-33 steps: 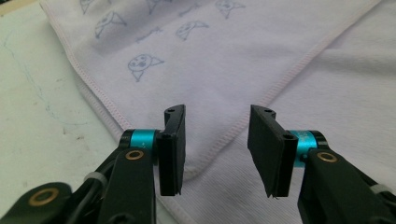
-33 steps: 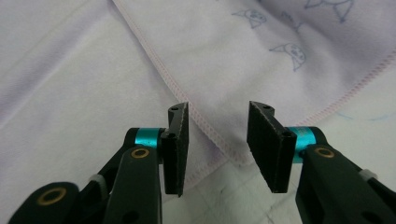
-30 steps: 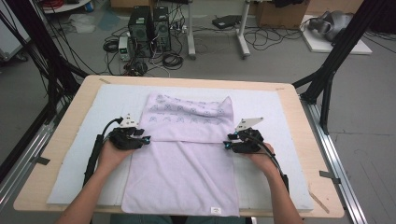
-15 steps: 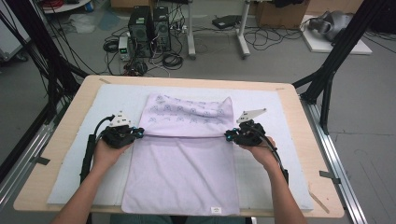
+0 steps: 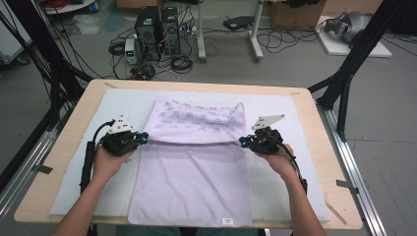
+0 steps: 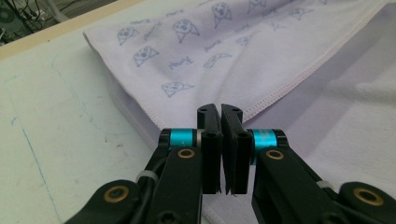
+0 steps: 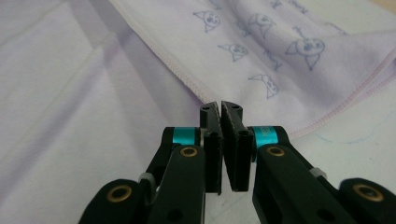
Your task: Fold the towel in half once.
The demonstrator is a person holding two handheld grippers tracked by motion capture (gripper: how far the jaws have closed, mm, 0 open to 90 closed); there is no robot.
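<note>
where folded | lilac towel (image 5: 194,167) | printed underside up, hemmed

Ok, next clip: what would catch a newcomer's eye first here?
The lilac towel at the middle of the table, its far part folded back so the cartoon-face print shows. The left gripper and right gripper sit at the two ends of that flap's hem, both jaws closed. Beyond the table, computer towers stand among tangled cables.
</note>
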